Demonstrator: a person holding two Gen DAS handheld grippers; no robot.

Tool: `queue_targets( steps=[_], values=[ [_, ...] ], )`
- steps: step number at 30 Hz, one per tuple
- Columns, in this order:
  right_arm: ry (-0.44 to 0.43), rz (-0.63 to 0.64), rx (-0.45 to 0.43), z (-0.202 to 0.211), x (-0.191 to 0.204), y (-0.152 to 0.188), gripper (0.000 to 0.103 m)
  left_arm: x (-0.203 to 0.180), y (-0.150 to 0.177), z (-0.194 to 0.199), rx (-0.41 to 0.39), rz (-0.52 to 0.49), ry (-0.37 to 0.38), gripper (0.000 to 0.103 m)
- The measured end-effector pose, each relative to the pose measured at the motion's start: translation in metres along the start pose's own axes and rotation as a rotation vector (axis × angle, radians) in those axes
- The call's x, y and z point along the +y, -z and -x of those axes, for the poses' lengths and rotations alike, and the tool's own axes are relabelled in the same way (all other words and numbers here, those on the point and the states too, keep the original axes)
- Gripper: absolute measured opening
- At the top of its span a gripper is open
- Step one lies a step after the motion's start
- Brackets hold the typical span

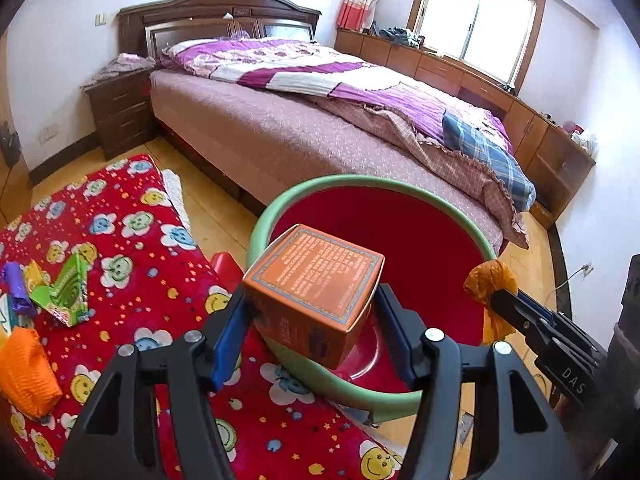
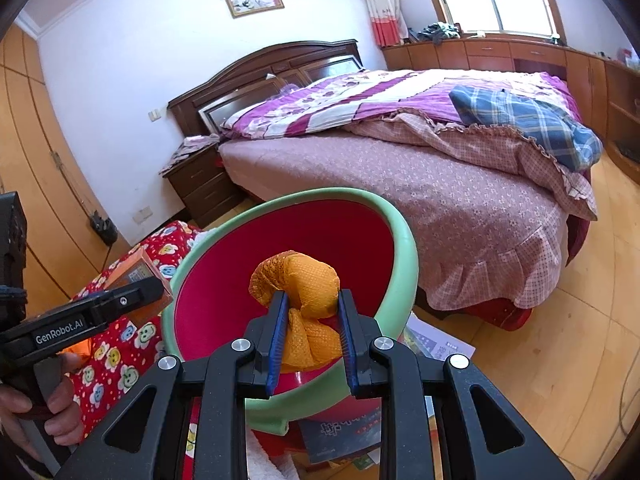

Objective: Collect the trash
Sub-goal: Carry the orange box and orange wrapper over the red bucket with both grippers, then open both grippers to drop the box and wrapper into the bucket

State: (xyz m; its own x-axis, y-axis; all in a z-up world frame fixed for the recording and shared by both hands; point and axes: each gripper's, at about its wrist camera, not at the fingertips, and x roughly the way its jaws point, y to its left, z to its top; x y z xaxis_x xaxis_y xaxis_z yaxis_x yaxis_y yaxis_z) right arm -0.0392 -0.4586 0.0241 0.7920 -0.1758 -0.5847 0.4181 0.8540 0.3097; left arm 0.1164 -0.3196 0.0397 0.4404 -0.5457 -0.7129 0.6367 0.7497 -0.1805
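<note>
Bedroom with wooden floor (image 1: 218, 216), a bed (image 1: 320, 128) under a purple quilt sitting behind, window (image 1: 476, 20) glowing at far right. Left to right in the left wrist view: red smiley-print mat (image 1: 132, 264) is lying on the floor with trash on it, namely a purple wrapper (image 1: 16, 290), an open green carton (image 1: 66, 292) and an orange bag (image 1: 26, 372) at the near-left edge. Just right of the mat, a green-rimmed basin (image 1: 260, 224) with a red inside is standing in front of the bed. Left gripper (image 1: 310, 320) is clamping an orange box (image 1: 316, 280), jaws set wide against its two sides, holding it over the basin's near rim. Further right, right gripper (image 2: 312, 312) is pinching a crumpled orange mesh wad (image 2: 300, 280), jaws narrow, holding it up against the basin's right side. In the right wrist view a hand (image 2: 52, 404) is gripping the left tool's handle at lower left. Printed papers (image 2: 438, 344) are lying on the floor beside the basin.
</note>
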Motion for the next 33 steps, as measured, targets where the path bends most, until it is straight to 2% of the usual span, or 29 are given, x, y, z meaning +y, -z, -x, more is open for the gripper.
queue_targets(
  steps=[8, 11, 16, 20, 24, 30, 33],
  values=[
    [0.002, -0.014, 0.010, -0.005, -0.004, 0.001, 0.024, -0.008, 0.003, -0.008, 0.016, -0.029, -0.005, 0.063],
    [0.000, -0.017, 0.014, -0.007, -0.005, 0.001, 0.025, -0.009, 0.004, -0.009, 0.017, -0.033, -0.016, 0.071],
    [0.000, -0.018, 0.027, -0.011, -0.006, 0.002, 0.026, -0.007, 0.006, -0.007, 0.012, -0.023, -0.019, 0.071],
    [-0.006, -0.010, 0.031, -0.012, -0.003, 0.001, 0.033, -0.002, 0.005, 0.002, 0.000, 0.001, -0.015, 0.071],
    [-0.011, 0.000, 0.018, -0.008, 0.002, 0.001, 0.035, 0.002, 0.003, 0.017, -0.020, 0.009, -0.024, 0.071],
    [-0.006, 0.004, -0.002, -0.002, 0.005, 0.001, 0.047, 0.006, 0.005, 0.039, -0.051, 0.010, -0.045, 0.071],
    [-0.013, -0.009, -0.003, 0.002, 0.006, 0.001, 0.049, 0.009, 0.006, 0.048, -0.053, 0.021, -0.054, 0.071]
  ],
)
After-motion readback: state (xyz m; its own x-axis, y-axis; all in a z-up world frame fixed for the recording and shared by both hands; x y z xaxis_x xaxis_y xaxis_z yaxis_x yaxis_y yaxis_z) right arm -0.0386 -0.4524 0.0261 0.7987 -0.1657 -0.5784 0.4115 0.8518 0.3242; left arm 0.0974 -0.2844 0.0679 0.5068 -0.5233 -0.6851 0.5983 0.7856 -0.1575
